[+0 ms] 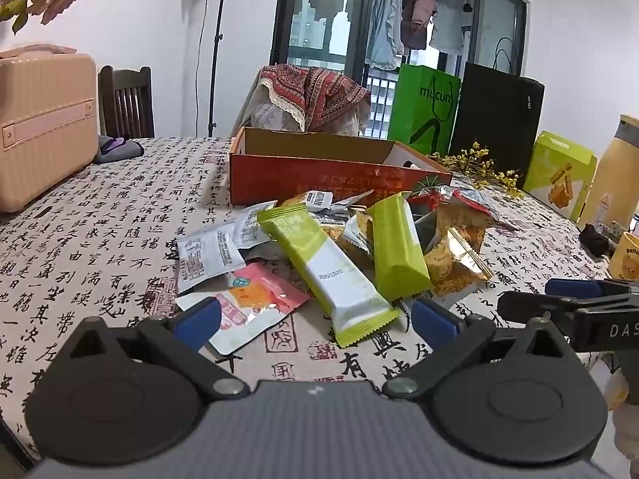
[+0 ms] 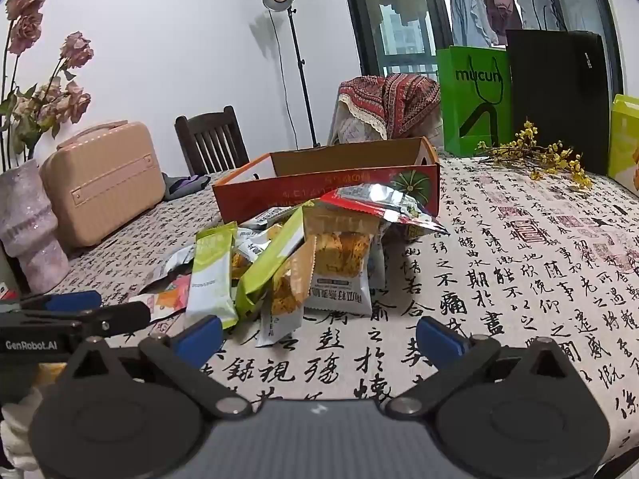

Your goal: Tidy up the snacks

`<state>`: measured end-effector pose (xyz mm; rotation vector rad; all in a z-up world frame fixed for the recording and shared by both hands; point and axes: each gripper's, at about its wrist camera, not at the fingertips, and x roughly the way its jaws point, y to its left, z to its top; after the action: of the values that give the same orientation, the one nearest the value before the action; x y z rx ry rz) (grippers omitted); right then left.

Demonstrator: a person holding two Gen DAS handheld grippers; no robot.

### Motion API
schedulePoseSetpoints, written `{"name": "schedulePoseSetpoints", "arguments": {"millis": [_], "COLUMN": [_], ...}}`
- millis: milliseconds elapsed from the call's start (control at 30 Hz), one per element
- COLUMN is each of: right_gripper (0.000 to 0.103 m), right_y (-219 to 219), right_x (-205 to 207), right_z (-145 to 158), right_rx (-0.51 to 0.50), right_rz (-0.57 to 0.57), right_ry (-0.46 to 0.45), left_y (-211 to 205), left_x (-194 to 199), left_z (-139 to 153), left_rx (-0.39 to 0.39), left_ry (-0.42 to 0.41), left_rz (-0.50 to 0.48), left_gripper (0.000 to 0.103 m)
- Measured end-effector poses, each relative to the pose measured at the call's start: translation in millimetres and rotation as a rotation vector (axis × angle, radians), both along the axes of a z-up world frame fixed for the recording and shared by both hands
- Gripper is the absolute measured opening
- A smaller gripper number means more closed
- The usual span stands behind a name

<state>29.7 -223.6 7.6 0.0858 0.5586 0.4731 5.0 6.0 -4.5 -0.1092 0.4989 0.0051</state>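
Observation:
A pile of snack packets lies on the calligraphy tablecloth in front of an open orange cardboard box (image 1: 319, 179), which also shows in the right wrist view (image 2: 319, 191). In the pile are a long green-and-white bar (image 1: 327, 271), a green bar (image 1: 395, 247), a pink pouch (image 1: 247, 299), white sachets (image 1: 203, 255) and clear biscuit packs (image 1: 455, 255). My left gripper (image 1: 315, 319) is open and empty, just short of the green-and-white bar. My right gripper (image 2: 319, 335) is open and empty, in front of a biscuit pack (image 2: 339, 267). The right gripper also shows at the right of the left wrist view (image 1: 559, 299).
A pink case (image 1: 44, 127) stands at the left, a vase of dried flowers (image 2: 32, 219) beside it. Green (image 1: 423, 107) and black (image 1: 495, 115) shopping bags, yellow sprigs (image 1: 479, 167), a green snack box (image 1: 559, 175), a yellow bottle (image 1: 615, 171) and a mug (image 1: 627, 255) stand at the right.

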Motion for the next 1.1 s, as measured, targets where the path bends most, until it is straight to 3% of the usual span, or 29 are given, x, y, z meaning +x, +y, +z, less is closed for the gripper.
{"name": "schedulePoseSetpoints", "arguments": {"millis": [1100], "right_gripper": [0.103], "right_y": [4.4], "right_x": [5.4], "right_z": [-5.2], "right_rx": [0.005], "right_rz": [0.000], "right_ry": [0.013], "left_y": [2.5], "left_x": [1.3], "left_z": [-1.0], "left_rx": [-0.011], "left_ry": [-0.015], "left_rz": [0.000], "left_gripper": [0.103]}}
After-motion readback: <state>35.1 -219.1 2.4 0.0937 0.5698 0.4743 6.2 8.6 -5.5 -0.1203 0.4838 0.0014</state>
